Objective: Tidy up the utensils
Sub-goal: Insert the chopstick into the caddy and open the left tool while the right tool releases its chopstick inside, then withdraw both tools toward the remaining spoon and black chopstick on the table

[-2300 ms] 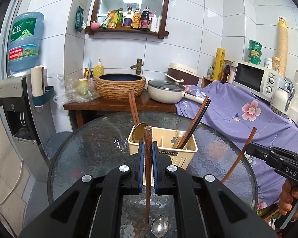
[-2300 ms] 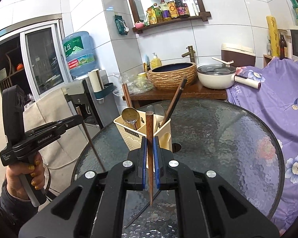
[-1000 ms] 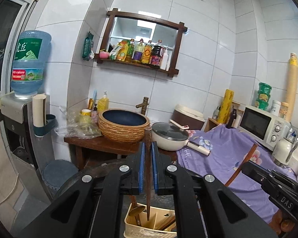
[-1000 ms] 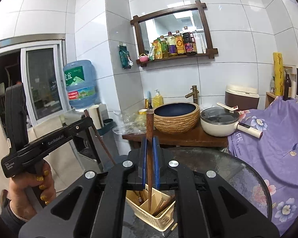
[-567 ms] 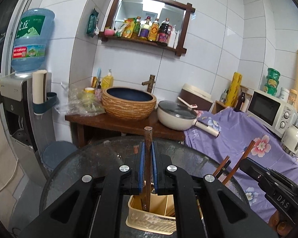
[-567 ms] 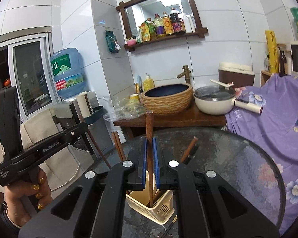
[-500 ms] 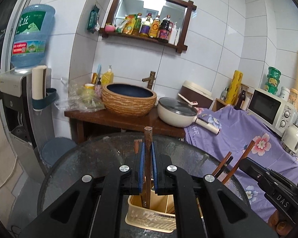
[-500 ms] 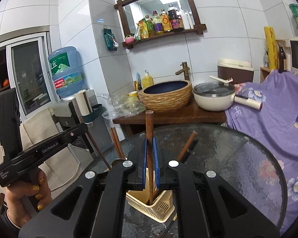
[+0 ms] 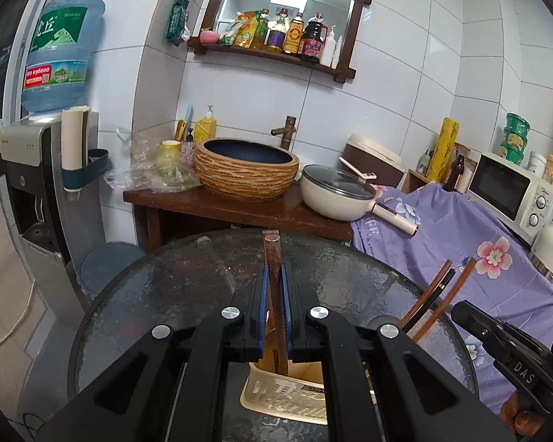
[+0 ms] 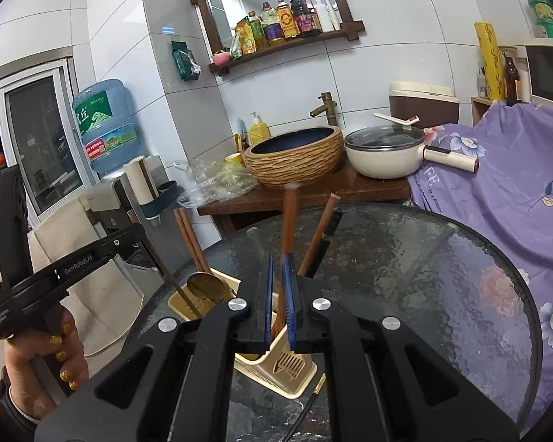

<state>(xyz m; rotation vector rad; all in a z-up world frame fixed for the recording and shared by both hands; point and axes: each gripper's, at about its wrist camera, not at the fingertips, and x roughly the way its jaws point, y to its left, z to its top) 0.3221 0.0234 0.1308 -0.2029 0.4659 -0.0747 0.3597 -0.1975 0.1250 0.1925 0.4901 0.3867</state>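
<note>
Two chopsticks go into the cream caddy [image 10: 276,366] on the glass desk [image 10: 442,276].
Left gripper [image 9: 274,313] has its fingers clamped on a chopstick [image 9: 272,254] whose tip sits inside the caddy; right gripper [image 10: 278,302] has fingers slightly parted around a blurred chopstick [image 10: 288,221] (probably dropping). Release should come only once each tip is well inside its compartment, stick kept upright. Which compartment is hidden behind the fingers.
</note>
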